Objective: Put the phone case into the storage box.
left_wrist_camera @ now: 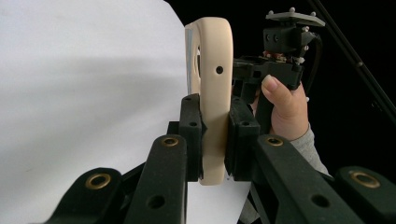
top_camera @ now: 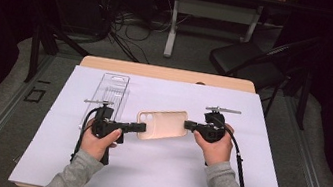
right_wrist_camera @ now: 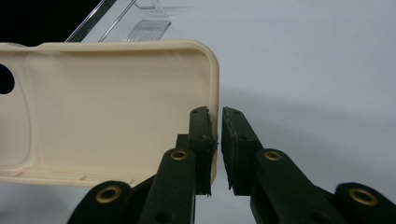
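- Holding a cream phone case (top_camera: 162, 124) up off the white sheet (top_camera: 157, 173), near the middle of the table, stretched between the two grippers.
- Left gripper (left_wrist_camera: 215, 135) pinching the camera-hole end of the case, pads pressed tight against both faces, case standing on edge between them in the left gripper view.
- Right gripper (right_wrist_camera: 219, 140) sitting at the opposite short end; one pad inside the case against the rim, the other just outside with a thin sliver of gap showing. Looking more like a loose straddle over the rim than a real squeeze, so not calling it a firm grip.
- Probably gripping both ends to keep the floppy thing steady or to flex it, judging by how it's spanned.
- Clear plastic box (top_camera: 107, 98) lying flat at about 10 o'clock from the case, just beyond the left hand (top_camera: 96, 139).
- Plenty of bare sheet at 6 o'clock and 3 o'clock for setting it down; 10 o'clock being the crowded side.
- Far table edge at 12 o'clock staying well apart from everything.
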### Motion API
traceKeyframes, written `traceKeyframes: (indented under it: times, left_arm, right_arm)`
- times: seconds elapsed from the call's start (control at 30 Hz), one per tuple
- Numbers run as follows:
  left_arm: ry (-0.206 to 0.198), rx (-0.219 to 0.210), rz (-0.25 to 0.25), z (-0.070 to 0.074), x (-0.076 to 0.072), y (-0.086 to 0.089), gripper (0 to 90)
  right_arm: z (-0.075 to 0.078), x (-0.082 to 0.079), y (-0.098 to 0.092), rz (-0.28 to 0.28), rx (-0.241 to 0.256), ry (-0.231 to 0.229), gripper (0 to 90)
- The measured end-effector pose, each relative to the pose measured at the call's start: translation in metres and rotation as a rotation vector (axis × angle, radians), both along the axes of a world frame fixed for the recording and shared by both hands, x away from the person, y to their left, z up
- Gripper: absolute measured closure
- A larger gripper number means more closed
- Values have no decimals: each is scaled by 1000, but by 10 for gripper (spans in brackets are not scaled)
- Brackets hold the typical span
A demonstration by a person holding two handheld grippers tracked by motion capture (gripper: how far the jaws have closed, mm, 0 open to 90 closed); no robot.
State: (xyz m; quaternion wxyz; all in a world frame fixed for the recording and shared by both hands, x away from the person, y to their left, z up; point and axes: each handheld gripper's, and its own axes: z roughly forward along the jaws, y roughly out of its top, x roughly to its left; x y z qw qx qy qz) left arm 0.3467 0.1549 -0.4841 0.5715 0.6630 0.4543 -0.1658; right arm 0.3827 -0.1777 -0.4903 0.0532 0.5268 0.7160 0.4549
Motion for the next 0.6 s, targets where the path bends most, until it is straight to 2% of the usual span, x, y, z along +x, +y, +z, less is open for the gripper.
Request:
traceKeyframes:
  times: [0.33,0.6]
  left_arm:
    - [-5,9,2,0,0,1,797]
    - [0,9,10,1,1,4,797]
  right_arm:
    - [2,-1,-1,2,22,-7,772]
    - [8,-2,-5,3,44,-25,696]
